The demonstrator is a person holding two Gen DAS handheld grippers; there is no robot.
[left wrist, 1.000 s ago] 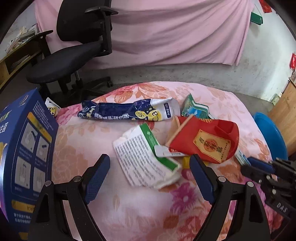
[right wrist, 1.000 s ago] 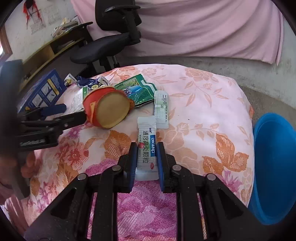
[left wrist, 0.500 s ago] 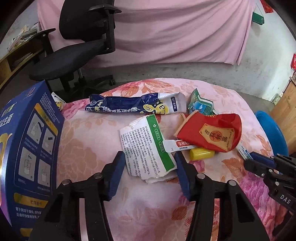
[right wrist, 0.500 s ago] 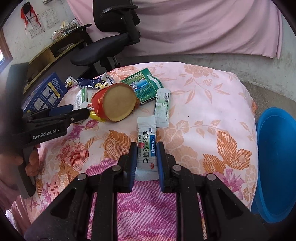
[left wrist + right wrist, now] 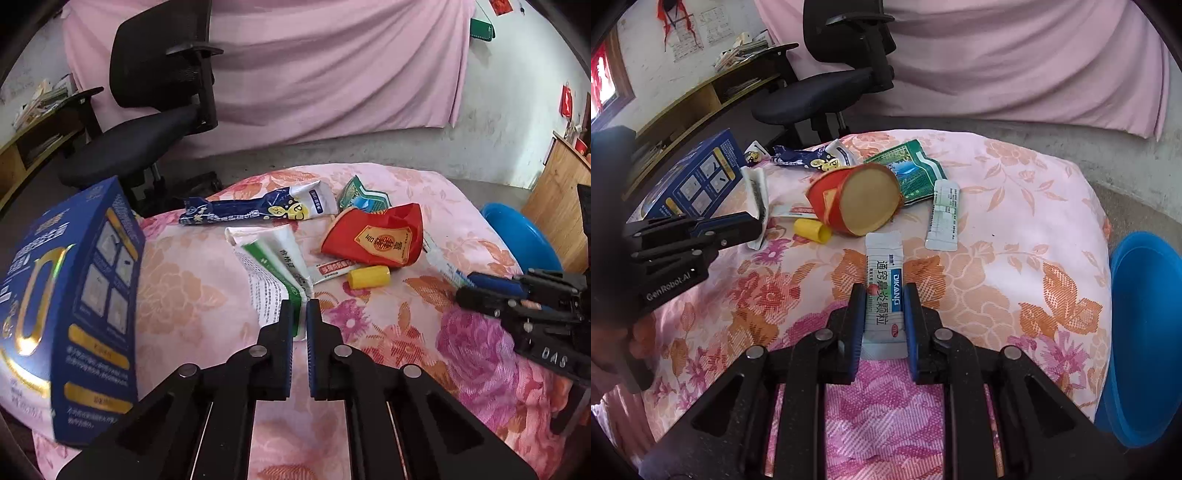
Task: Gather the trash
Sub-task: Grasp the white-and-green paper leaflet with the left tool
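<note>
- Blue bin (image 5: 1145,332) well off to the right of the red cup (image 5: 855,199), beside the table: long carry, light trash could slip out or miss the rim.
- Blue box (image 5: 70,295) far left of the red cup, standing tilted: could topple if brushed.
- Left gripper (image 5: 300,317), just closed, clamped on the near corner of the white-and-green packet (image 5: 273,273) left of the cup: thin hold, could tear or slide free.
- Right gripper (image 5: 885,314) pinching the white sachet (image 5: 884,288) in front of the cup by its edges: could buckle and drop.
</note>
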